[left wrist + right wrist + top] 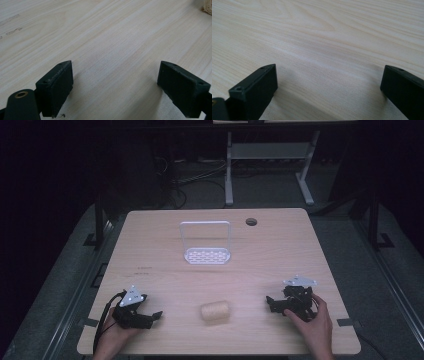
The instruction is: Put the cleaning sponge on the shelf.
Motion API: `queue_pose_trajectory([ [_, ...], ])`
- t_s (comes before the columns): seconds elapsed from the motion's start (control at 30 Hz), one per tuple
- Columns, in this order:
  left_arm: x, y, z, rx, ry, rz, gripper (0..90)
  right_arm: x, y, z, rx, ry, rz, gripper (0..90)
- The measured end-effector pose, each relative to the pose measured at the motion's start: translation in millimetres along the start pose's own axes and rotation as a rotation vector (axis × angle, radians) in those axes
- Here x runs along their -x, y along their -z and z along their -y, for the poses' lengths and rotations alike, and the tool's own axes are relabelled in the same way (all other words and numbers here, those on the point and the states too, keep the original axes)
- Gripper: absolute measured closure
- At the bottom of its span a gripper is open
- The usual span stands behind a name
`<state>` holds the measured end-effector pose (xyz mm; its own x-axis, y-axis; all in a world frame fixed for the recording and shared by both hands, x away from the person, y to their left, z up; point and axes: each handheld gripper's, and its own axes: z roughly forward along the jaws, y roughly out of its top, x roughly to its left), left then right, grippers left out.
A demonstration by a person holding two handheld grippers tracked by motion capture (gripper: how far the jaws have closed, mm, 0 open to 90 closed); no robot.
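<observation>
A person is sitting at a light wooden table (pixel 150 250) and is holding a black claw in each hand. The left gripper (pixel 150 319) is resting low near the front edge, and its jaws are standing wide apart with nothing but bare wood between them. The right gripper (pixel 271 304) is resting on the other side, and its jaws are spread wide too, holding nothing. A small tan roll (pixel 215 312) is lying on its side between the two claws, touching neither. A white wire rack (pixel 207 255) is standing farther back, near the middle of the table.
</observation>
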<state>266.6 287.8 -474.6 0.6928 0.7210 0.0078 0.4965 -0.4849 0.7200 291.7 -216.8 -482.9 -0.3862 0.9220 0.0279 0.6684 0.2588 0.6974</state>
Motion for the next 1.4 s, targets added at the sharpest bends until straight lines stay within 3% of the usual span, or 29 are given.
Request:
queue_pose_trajectory([
  [0.5,-0.4,0.5,0.2,0.000,-0.002,0.002,13.0,-0.1,-0.1,0.1,0.002,-0.001,-0.001,0.5],
  [0.77,-2.8,2.4,0.1,0.000,-0.002,0.034,13.3,0.0,-0.1,0.1,0.002,-0.001,-0.001,0.5],
  [1.4,5.5,5.3,-11.2,0.002,-0.085,0.116,13.7,0.0,0.0,0.0,0.000,0.000,0.000,0.5],
])
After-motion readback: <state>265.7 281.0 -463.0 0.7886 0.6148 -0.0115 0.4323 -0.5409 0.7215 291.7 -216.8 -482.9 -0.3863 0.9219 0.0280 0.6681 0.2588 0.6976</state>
